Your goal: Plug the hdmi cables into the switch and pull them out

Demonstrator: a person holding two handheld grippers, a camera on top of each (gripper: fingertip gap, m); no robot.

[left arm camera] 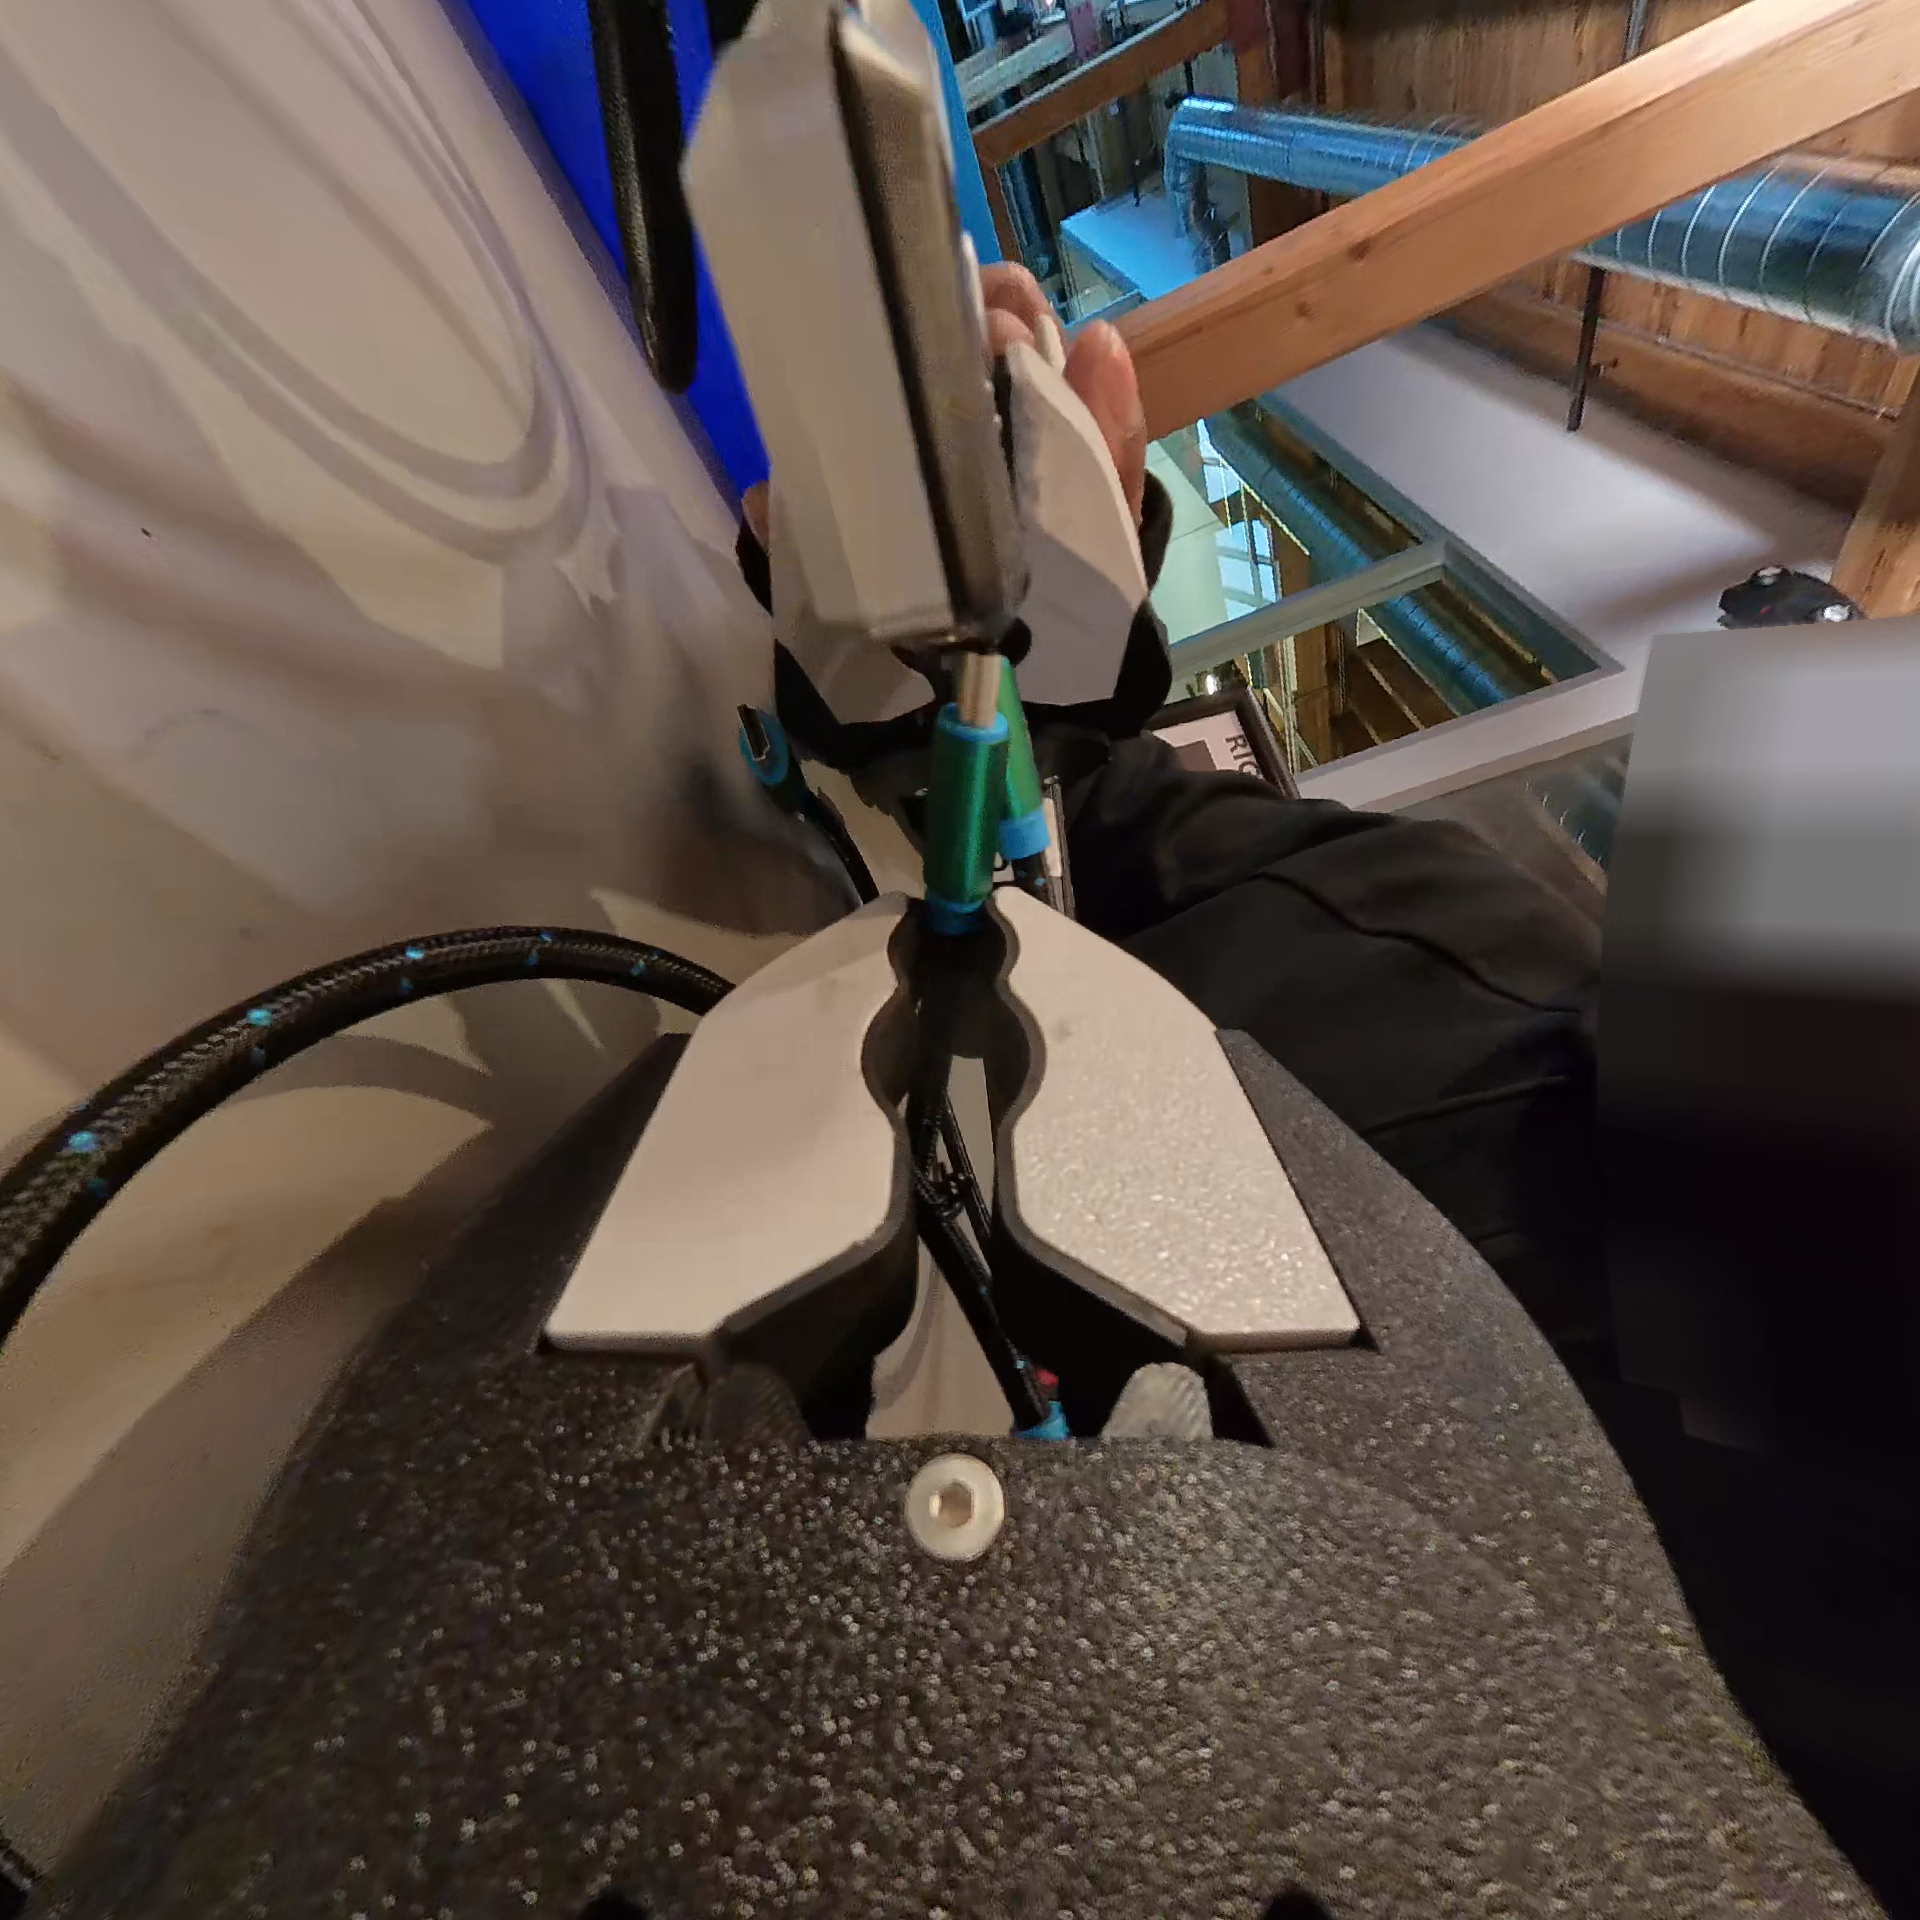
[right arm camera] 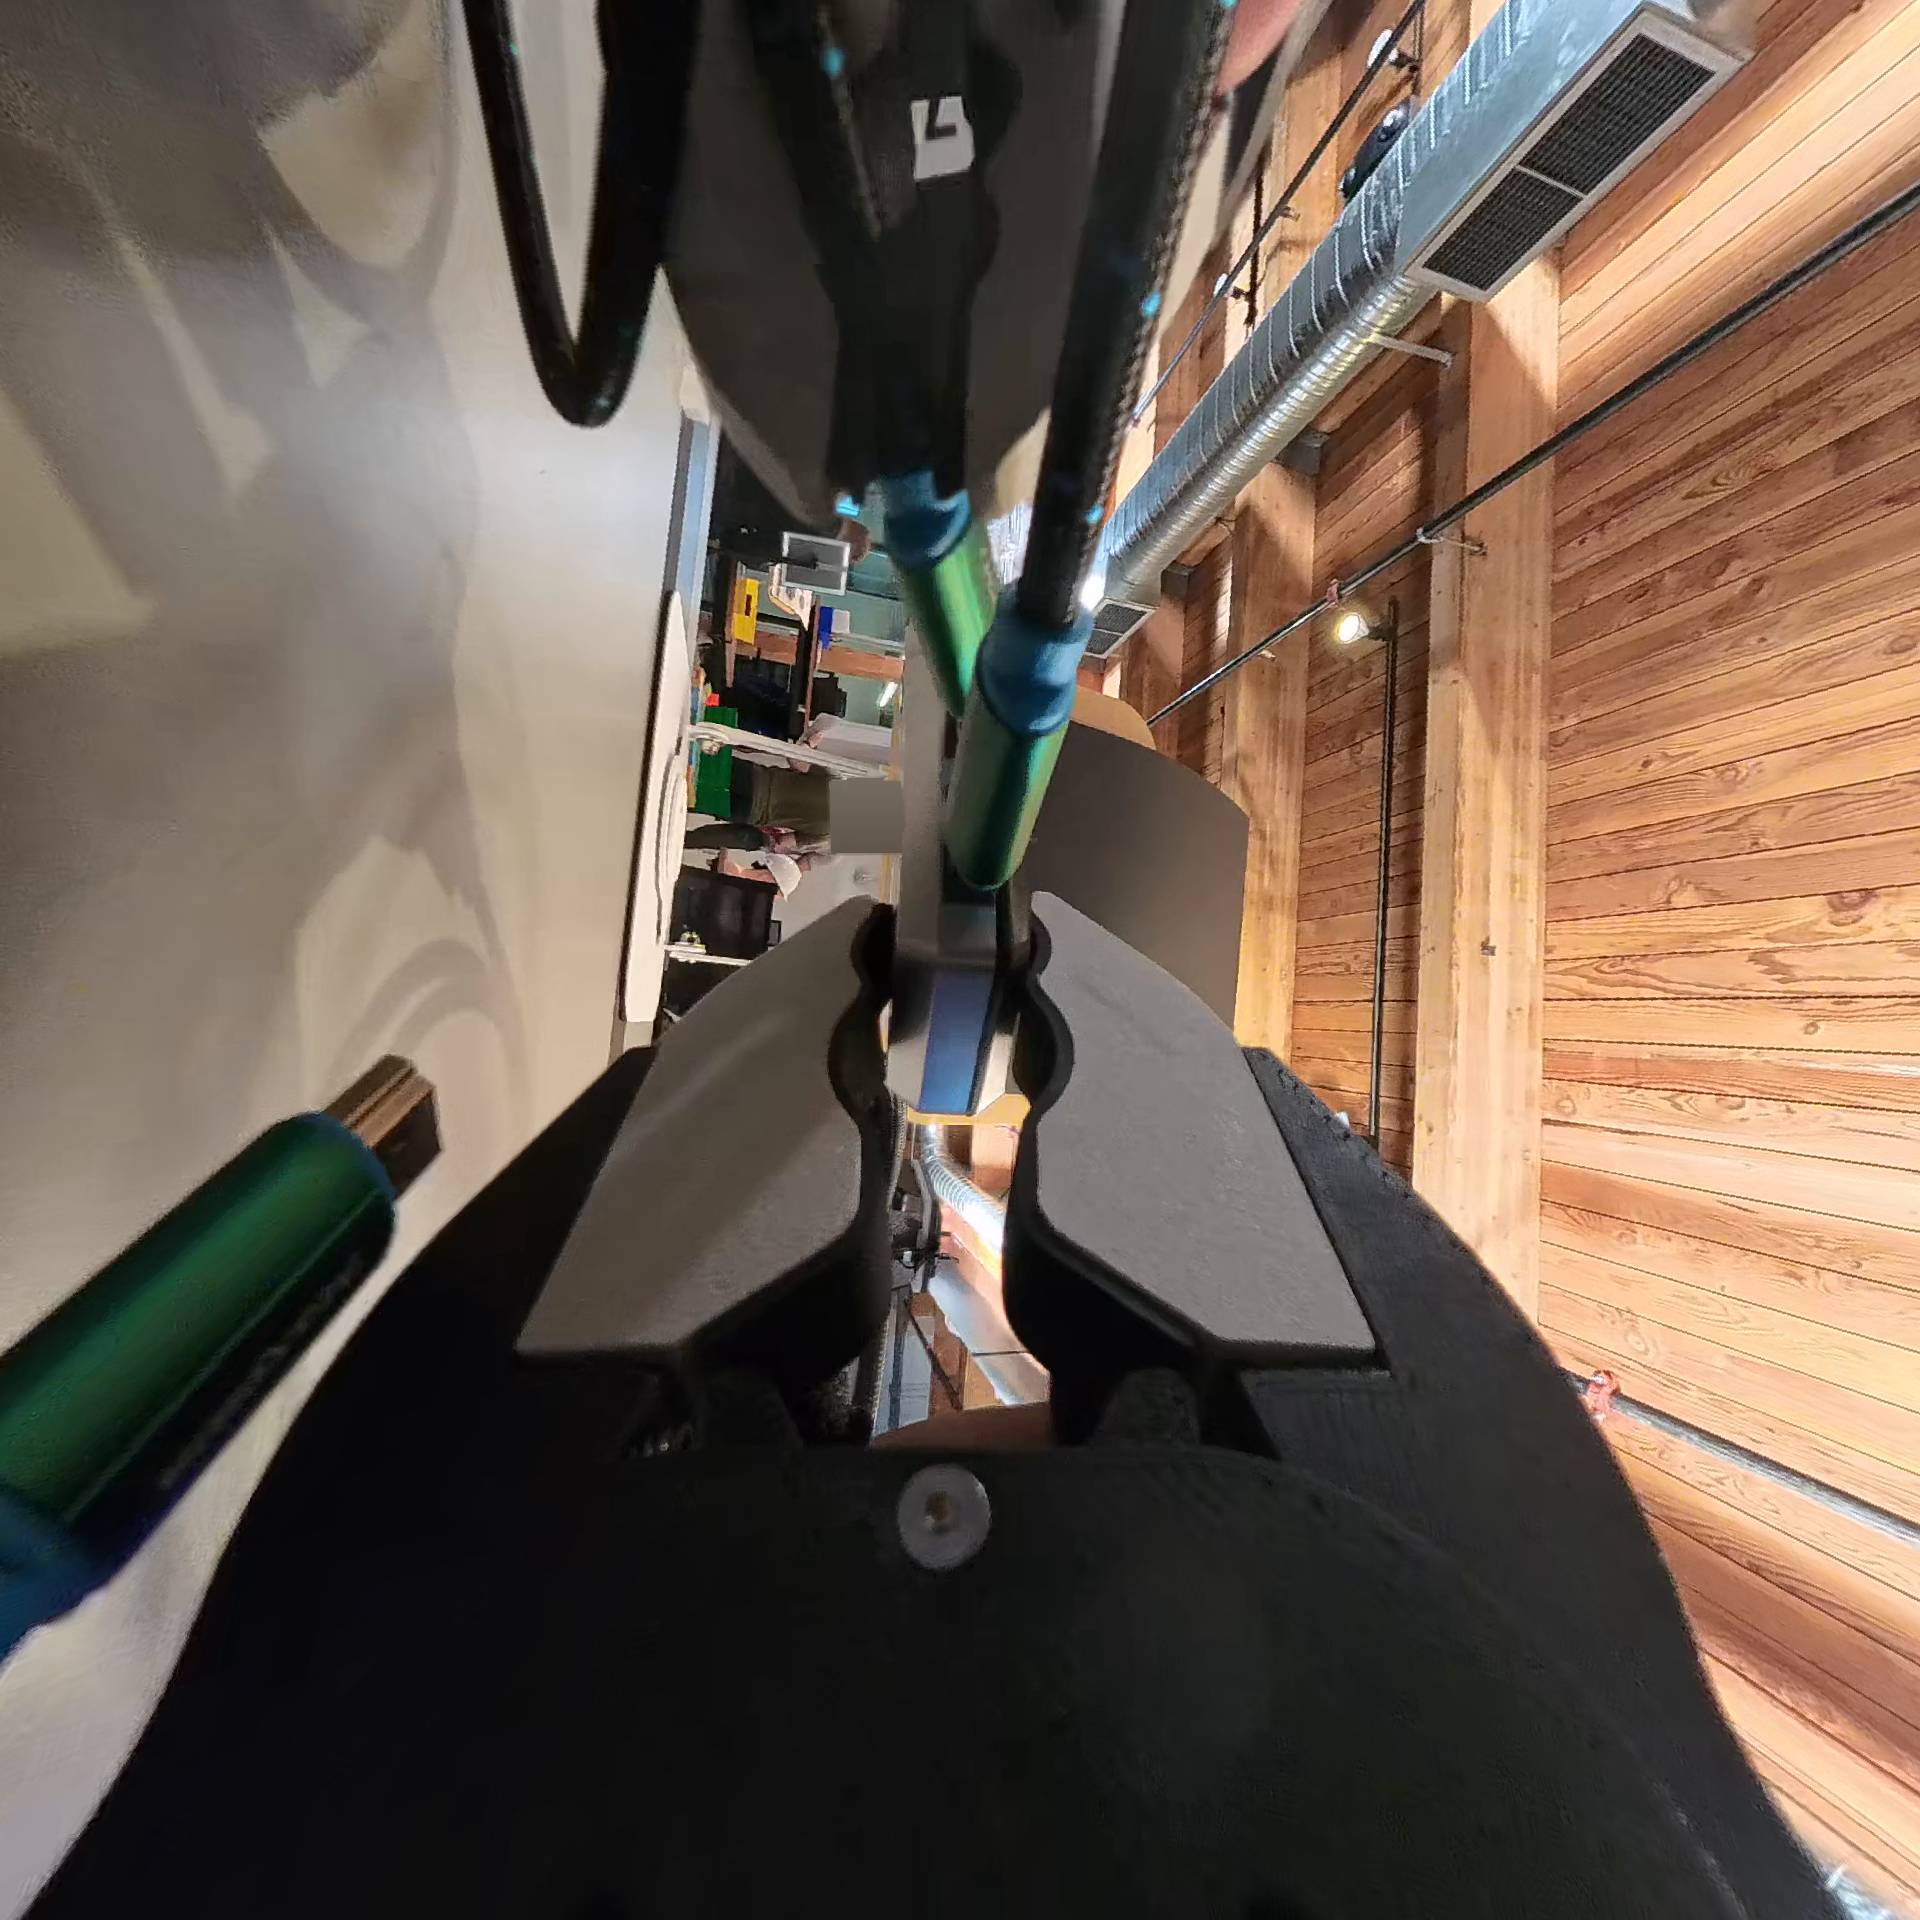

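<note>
The switch (right arm camera: 951,1039) is clamped in the right gripper (right arm camera: 951,966). The left gripper (left arm camera: 951,920) is closed on 1 green HDMI plug's (left arm camera: 966,810) cable; 2 plugs are seated.

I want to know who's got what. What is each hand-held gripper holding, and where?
The left hand-held gripper pinches a green plug's cable end. The right hand-held gripper clamps the switch by its edge.

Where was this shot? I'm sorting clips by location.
Likely a workshop or lab loft: exposed metal duct, timber plank wall, and shelves of coloured storage bins behind the white table.
</note>
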